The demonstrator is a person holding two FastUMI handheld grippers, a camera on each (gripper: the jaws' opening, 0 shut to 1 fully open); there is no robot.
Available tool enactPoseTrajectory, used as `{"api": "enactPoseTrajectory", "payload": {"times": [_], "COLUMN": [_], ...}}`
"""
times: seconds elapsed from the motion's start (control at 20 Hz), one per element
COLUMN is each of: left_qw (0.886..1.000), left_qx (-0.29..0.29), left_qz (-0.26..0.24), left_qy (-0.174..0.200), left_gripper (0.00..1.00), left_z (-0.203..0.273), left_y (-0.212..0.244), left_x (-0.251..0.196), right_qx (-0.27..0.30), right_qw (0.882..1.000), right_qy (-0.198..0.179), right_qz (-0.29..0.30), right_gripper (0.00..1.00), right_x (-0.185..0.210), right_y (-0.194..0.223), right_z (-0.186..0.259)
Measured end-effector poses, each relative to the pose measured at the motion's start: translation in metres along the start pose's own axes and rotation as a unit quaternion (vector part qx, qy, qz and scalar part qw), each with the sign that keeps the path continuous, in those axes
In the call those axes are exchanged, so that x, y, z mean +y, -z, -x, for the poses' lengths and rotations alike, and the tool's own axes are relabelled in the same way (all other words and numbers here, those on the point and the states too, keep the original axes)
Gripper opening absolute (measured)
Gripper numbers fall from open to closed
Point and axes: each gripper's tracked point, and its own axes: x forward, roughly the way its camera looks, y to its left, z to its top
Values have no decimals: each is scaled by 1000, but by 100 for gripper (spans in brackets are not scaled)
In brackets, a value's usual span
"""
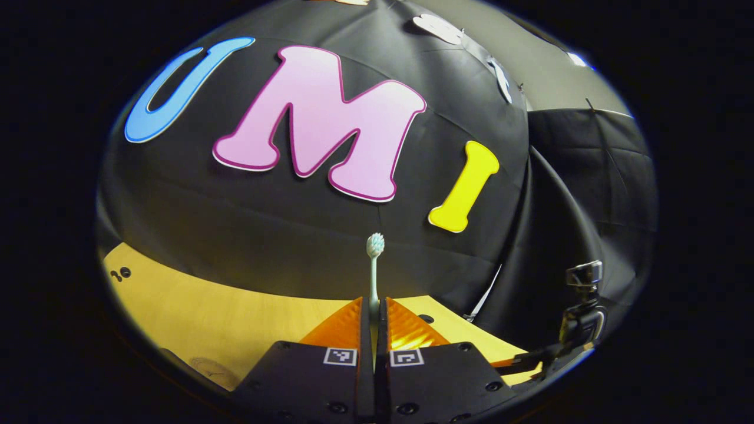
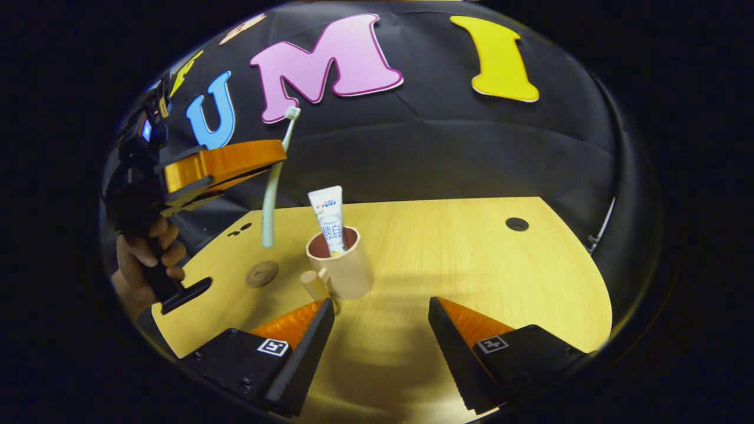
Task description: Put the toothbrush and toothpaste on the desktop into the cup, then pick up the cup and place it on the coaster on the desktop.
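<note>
In the right gripper view, on my left, my hand (image 2: 138,259) holds my left gripper (image 2: 283,154) pinched on the toothbrush (image 2: 270,200), which hangs upright in the air, bristles up, its lower end to the left of the cup (image 2: 347,274) and above it. Under it the coaster (image 2: 261,274) lies bare on the desktop (image 2: 471,265), near the cup's handle. The toothpaste (image 2: 330,219) already stands in the cup, so that part is done. My right gripper (image 2: 382,318) is spread wide and holds nothing, just before the cup. As I judge it, the brush must still go in, then the cup onto the coaster
</note>
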Motion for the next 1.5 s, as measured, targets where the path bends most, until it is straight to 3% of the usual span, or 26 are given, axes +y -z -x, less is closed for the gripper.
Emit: {"api": "enactPoseTrajectory", "payload": {"times": [0.35,0.8,0.85,0.9,0.95,1.0,1.1,1.3,1.35,1.4,1.5], "left_qw": [999,999,999,999,999,999,1000,1000,1000,1000,1000], "left_qx": [-30,-35,-32,-30,-26,-23,-17,-8,-8,-6,3], "left_qz": [-3,-14,-14,-14,-11,-7,-14,-11,-9,-10,-14], "left_qy": [21,29,26,23,19,23,22,10,6,-2,-25], "left_gripper": [6,15,19,32,38,36,58,66,73,89,96], "left_z": [-42,-39,-37,-33,-30,-28,-20,1,8,19,41], "left_y": [30,61,66,69,73,76,80,74,73,69,65], "left_x": [2,4,6,7,8,7,6,8,9,12,22], "right_qx": [15,20,19,20,21,20,16,18,17,14,10], "right_qw": [999,999,999,999,999,999,999,999,999,999,999], "right_qy": [29,38,37,37,37,38,39,38,37,35,30], "right_qz": [5,11,10,10,9,10,12,3,2,1,-2], "right_gripper": [98,98,98,98,98,98,98,98,98,98,98], "right_x": [-28,-28,-26,-26,-26,-25,-25,-22,-21,-19,-14], "right_y": [24,36,36,37,38,37,36,33,29,22,9], "right_z": [24,23,21,19,18,17,15,11,10,7,4]}}
